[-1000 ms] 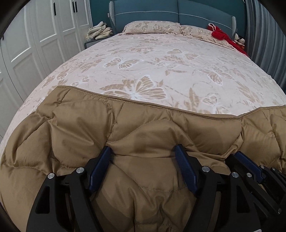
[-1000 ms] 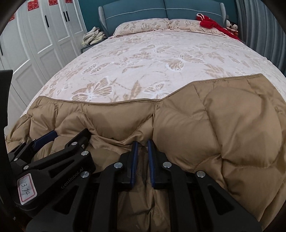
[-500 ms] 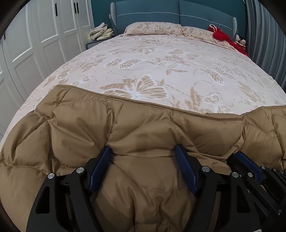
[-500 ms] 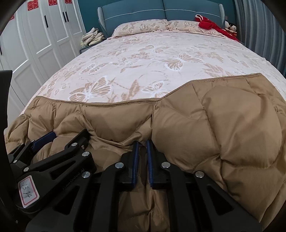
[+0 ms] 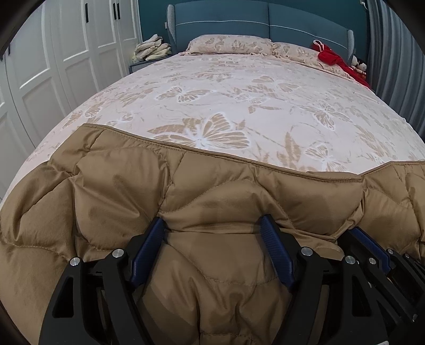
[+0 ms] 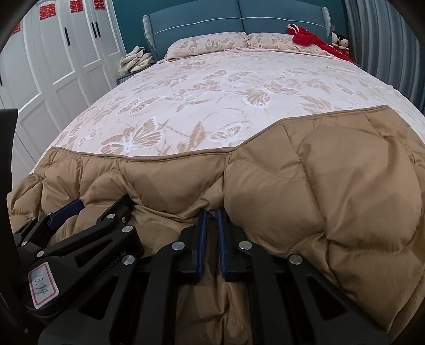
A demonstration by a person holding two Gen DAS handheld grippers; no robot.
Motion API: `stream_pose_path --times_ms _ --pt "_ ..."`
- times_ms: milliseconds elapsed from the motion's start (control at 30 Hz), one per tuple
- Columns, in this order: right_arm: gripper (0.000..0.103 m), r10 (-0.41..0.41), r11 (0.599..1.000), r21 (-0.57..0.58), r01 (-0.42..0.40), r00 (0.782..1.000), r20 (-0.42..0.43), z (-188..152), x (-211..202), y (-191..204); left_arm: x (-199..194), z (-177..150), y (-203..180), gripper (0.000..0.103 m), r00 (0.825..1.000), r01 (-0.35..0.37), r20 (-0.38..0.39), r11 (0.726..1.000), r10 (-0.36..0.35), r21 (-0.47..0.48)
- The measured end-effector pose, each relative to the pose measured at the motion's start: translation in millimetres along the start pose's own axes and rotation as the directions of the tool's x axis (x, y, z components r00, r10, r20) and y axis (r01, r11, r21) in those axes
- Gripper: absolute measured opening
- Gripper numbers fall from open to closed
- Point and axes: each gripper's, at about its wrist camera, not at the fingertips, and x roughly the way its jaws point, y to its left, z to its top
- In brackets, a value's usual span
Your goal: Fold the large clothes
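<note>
A large tan quilted down coat (image 5: 212,191) lies across the near end of the bed, also filling the right wrist view (image 6: 332,191). My left gripper (image 5: 212,225) is open, its blue-padded fingers spread wide and pressed onto a puffed panel of the coat. My right gripper (image 6: 211,212) is shut on a fold of the coat, fingers nearly together. The right gripper shows at the right edge of the left wrist view (image 5: 372,246), and the left gripper at the left of the right wrist view (image 6: 79,212). The two grippers sit side by side, close together.
The bed (image 5: 239,87) has a pale butterfly-print cover, two pillows (image 5: 228,43) and a teal headboard (image 5: 265,24). Red cloth (image 5: 332,57) and dolls lie at the far right. White wardrobe doors (image 5: 53,66) stand left, grey curtains (image 5: 393,53) right. Folded cloths (image 5: 152,49) sit on a nightstand.
Both views have shifted slightly back and down along the coat; the grippers keep the same hold and spread.
</note>
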Motion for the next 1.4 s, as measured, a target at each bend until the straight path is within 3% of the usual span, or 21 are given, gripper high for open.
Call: stream_pose_path --times_ms 133,200,333,467,600,733,833,933,1033,1133,1233,1333,1400 --pt "0.007 0.017 1.0 0.001 -0.017 0.999 -0.05 9.1 -5.6 -0.8 -6.0 8.7 6.1 0.075 0.998 0.04 -0.056 0.999 -0.04 -0.001" --pt "0.009 0.013 1.0 0.014 -0.012 0.996 -0.085 15.1 -19.7 -1.2 -29.1 11.7 26.5 0.076 0.987 0.126 -0.092 0.991 -0.13 -0.05" --pt "0.013 0.124 0.991 0.045 -0.122 0.991 -0.044 -1.8 -92.9 -1.9 -89.0 -12.6 73.8 0.076 0.976 0.208 -0.027 0.965 -0.215 -0.162" --pt "0.013 0.17 0.985 0.049 -0.167 0.983 -0.067 -35.9 -128.4 12.3 -134.5 -53.4 125.5 0.076 0.981 0.176 -0.028 0.948 -0.19 -0.267" --pt "0.013 0.177 0.984 0.022 -0.176 0.977 -0.117 -63.0 -129.4 32.9 -165.4 -87.8 169.9 0.076 0.988 0.139 -0.017 0.916 -0.156 -0.376" --pt "0.013 0.115 0.992 -0.038 -0.121 0.984 -0.137 -79.8 -114.6 45.9 -170.2 -115.0 207.2 0.076 0.982 0.131 -0.057 0.868 -0.18 -0.479" --pt "0.013 0.104 0.993 -0.045 -0.112 0.984 -0.145 -82.6 -107.0 46.1 -156.2 -134.8 223.1 0.076 0.972 0.117 -0.102 0.817 -0.21 -0.565" --pt "0.013 0.098 0.992 -0.07 -0.109 0.985 -0.142 -87.4 -101.0 45.9 -141.5 -145.3 225.5 0.076 0.949 0.172 -0.101 0.76 -0.298 -0.627" --pt "0.012 0.106 0.991 -0.07 -0.116 0.985 -0.137 -90.3 -97.2 43.2 -125.2 -146.9 220.7 0.077 0.915 0.25 -0.061 0.679 -0.398 -0.69" --pt "0.011 0.113 0.991 -0.054 -0.121 0.985 -0.134 -91.9 -94.2 40.5 -114.8 -143.8 214.1 0.077 0.899 0.283 -0.032 0.634 -0.437 -0.72" --pt "0.011 0.106 0.992 -0.06 -0.114 0.986 -0.127 -93.3 -93.7 41.7 -108.2 -137.3 207.1 0.078 0.896 0.298 -0.018 0.633 -0.443 -0.715" --pt "0.011 0.102 0.992 -0.058 -0.11 0.987 -0.121 -95.1 -93.2 42.1 -106.5 -129.3 198.9 0.076 0.909 0.277 -0.039 0.673 -0.414 -0.686" --pt "0.011 0.101 0.993 -0.056 -0.108 0.988 -0.121 -95.7 -93.5 42.3 -113.3 -122.6 195.8 0.051 0.91 0.292 -0.024 0.682 -0.413 -0.67"
